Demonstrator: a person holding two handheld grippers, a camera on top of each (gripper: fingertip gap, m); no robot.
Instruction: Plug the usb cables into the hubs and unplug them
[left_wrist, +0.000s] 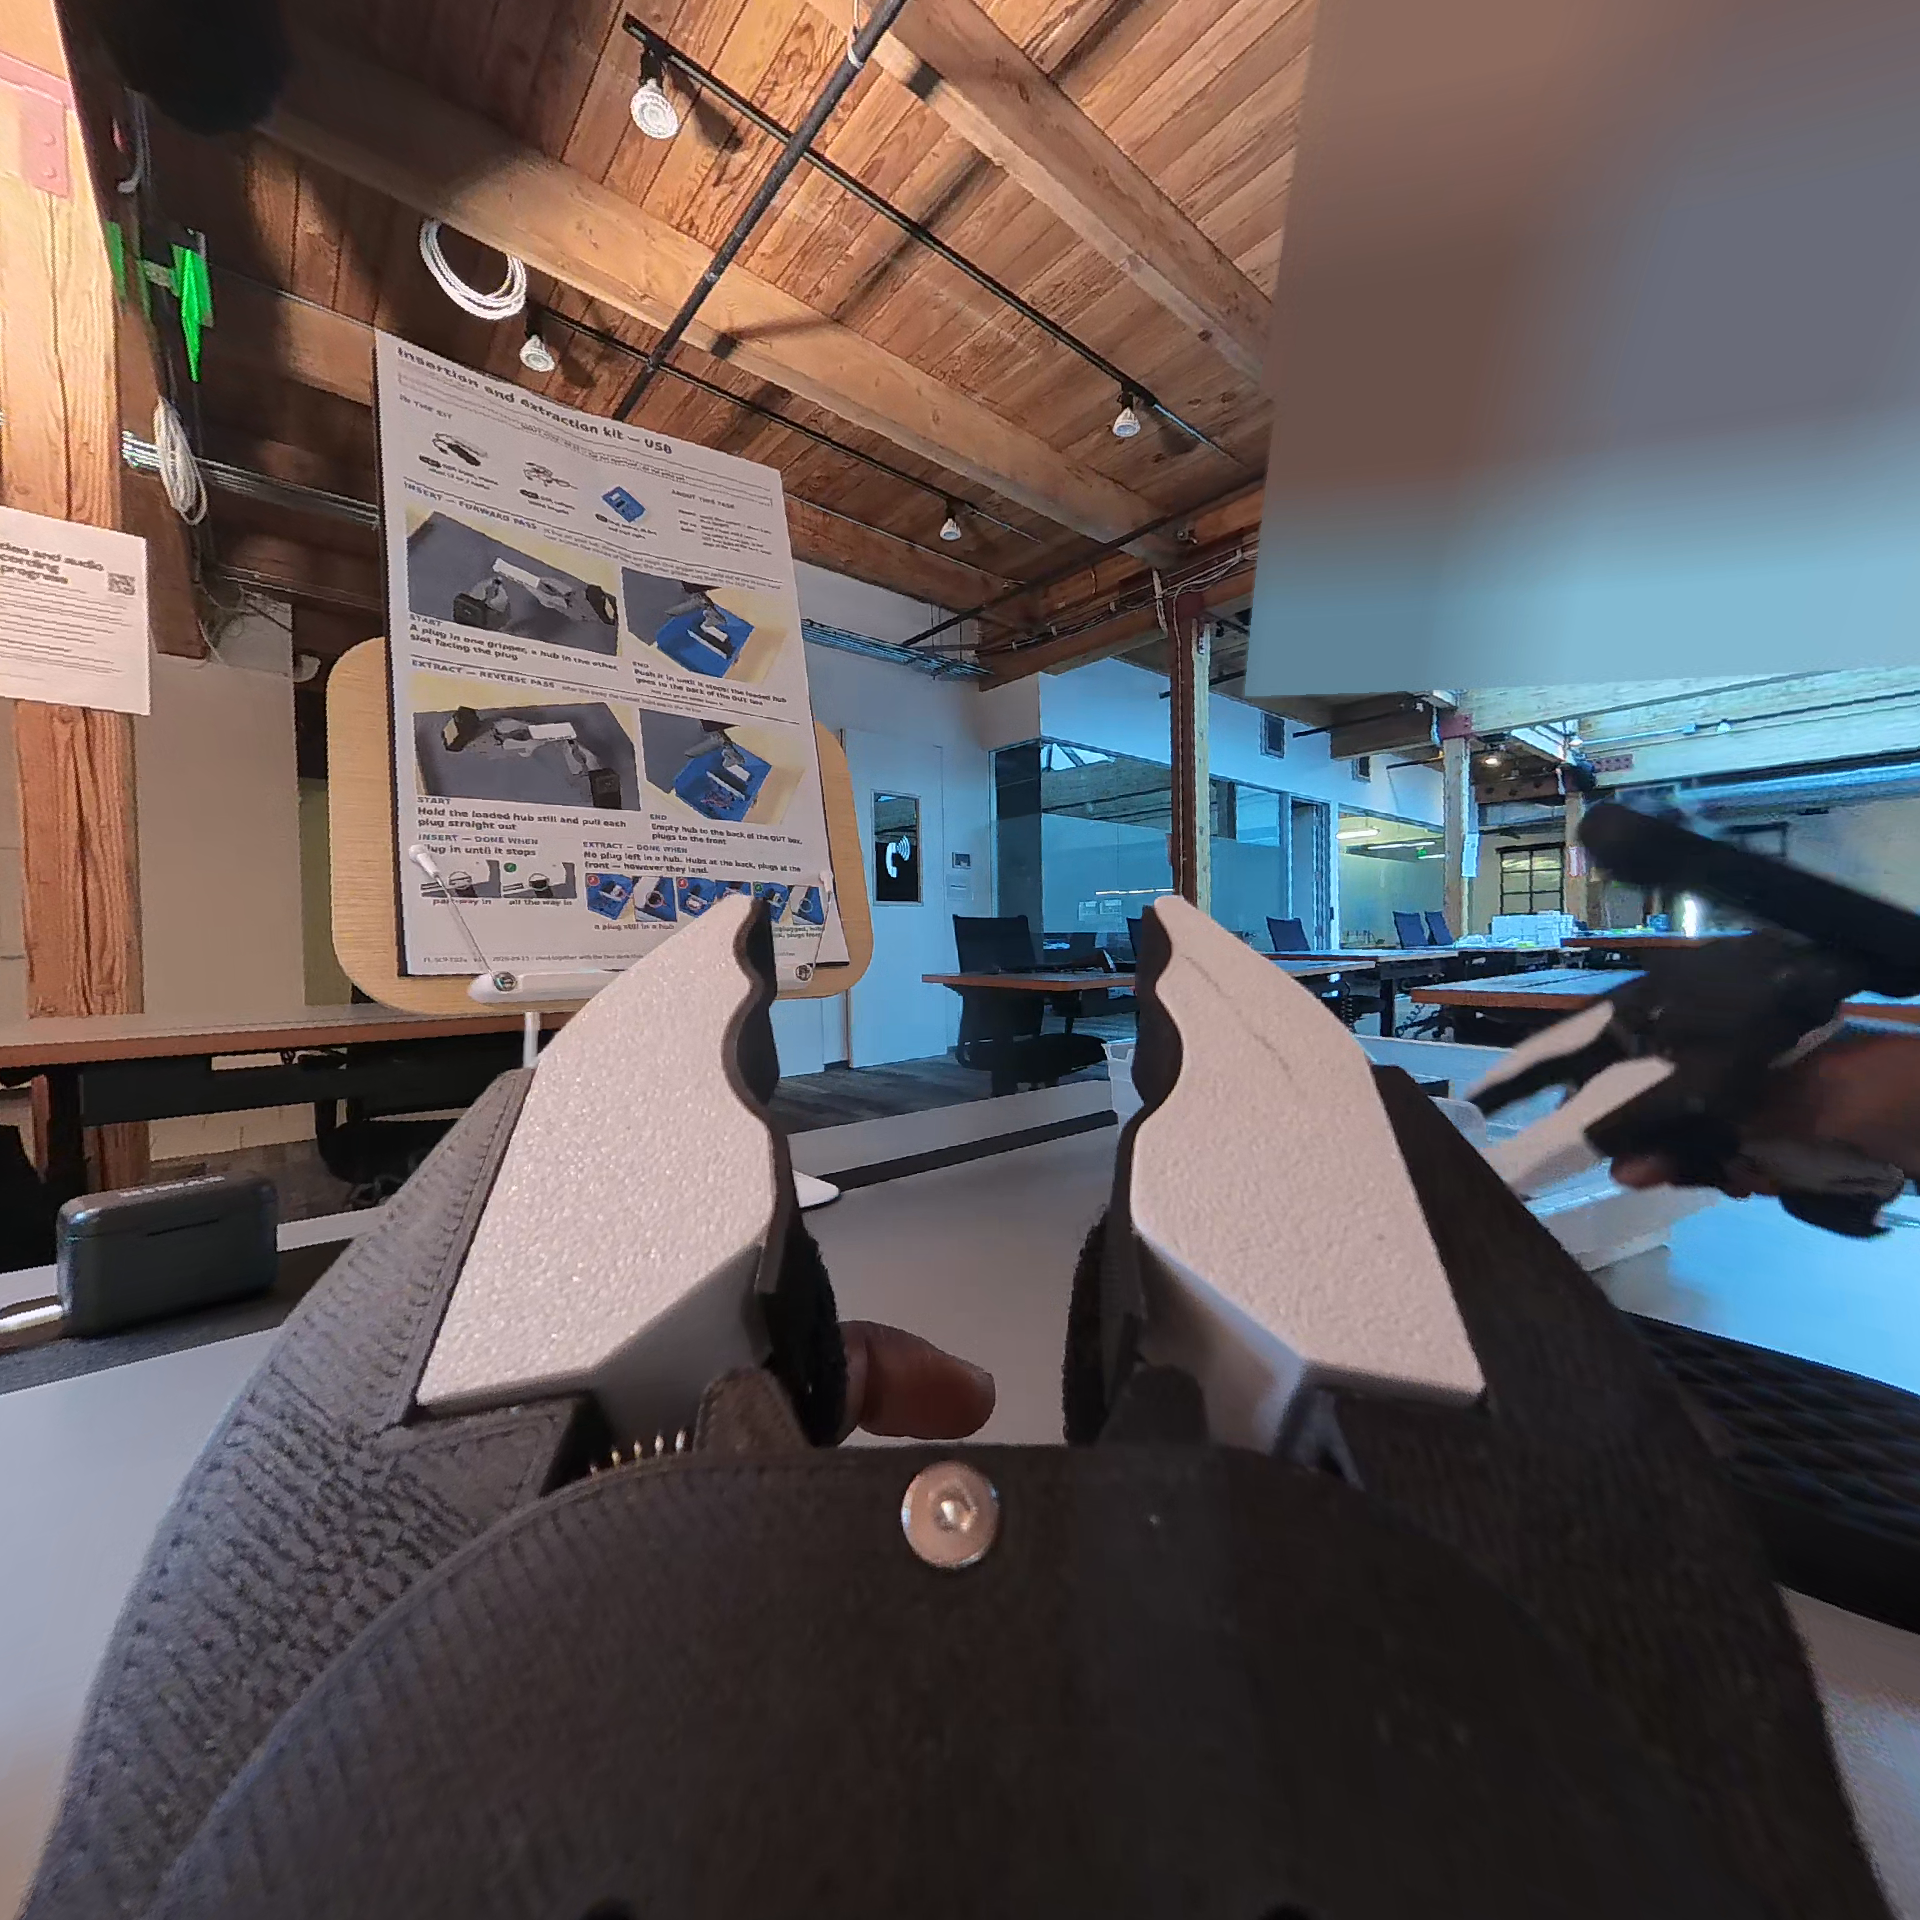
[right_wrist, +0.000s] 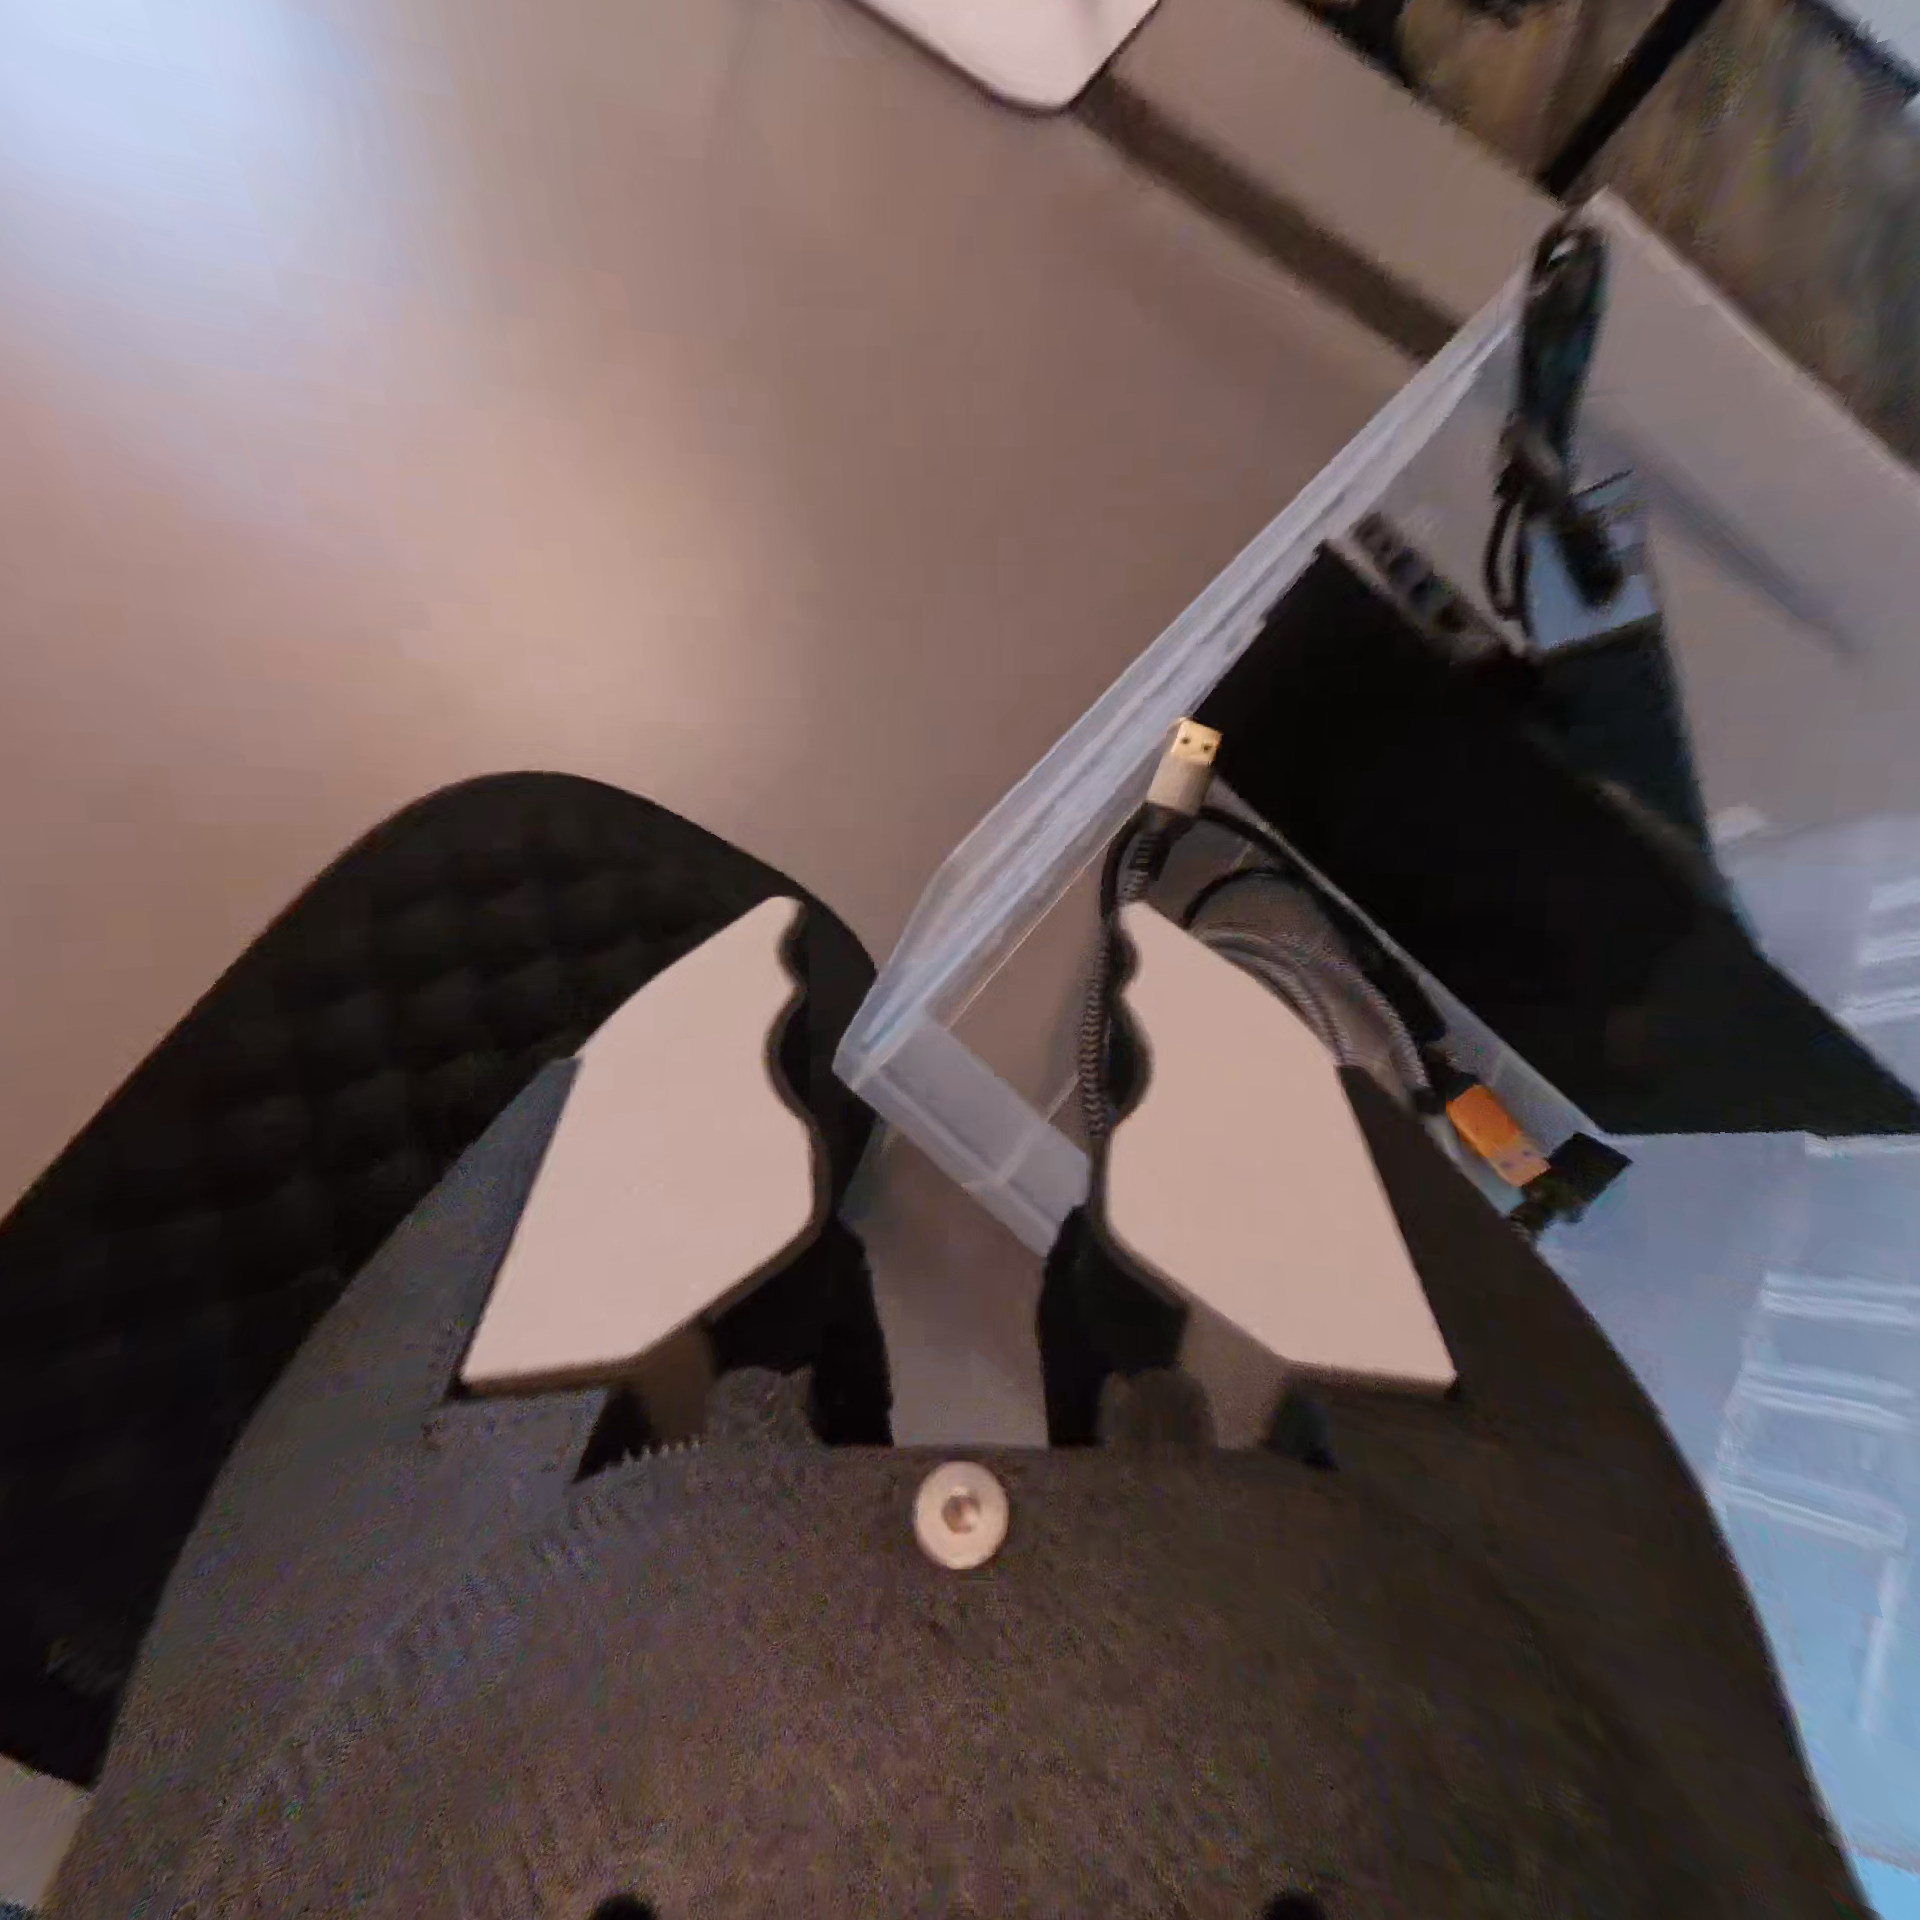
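Two tools, both spread, nothing pinched. Left tool (left_wrist: 956, 925) held up above the table (left_wrist: 935, 1236), facing a printed sheet on a stand (left_wrist: 603, 665). Right tool (right_wrist: 961, 914) over corner of clear bin (right_wrist: 1039, 852); braided usb cable (right_wrist: 1184, 769) inside, plug poking over the rim, just beside right finger.

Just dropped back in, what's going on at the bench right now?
Nothing is plugged or held yet. The left gripper is open and empty, raised and pointing across the room toward the instruction sheet on its stand. The right gripper is open over the corner of a clear plastic bin on the grey table. A braided USB cable with its silver plug leans on the bin's rim just beyond the fingers; another cable with an orange plug lies nearby.
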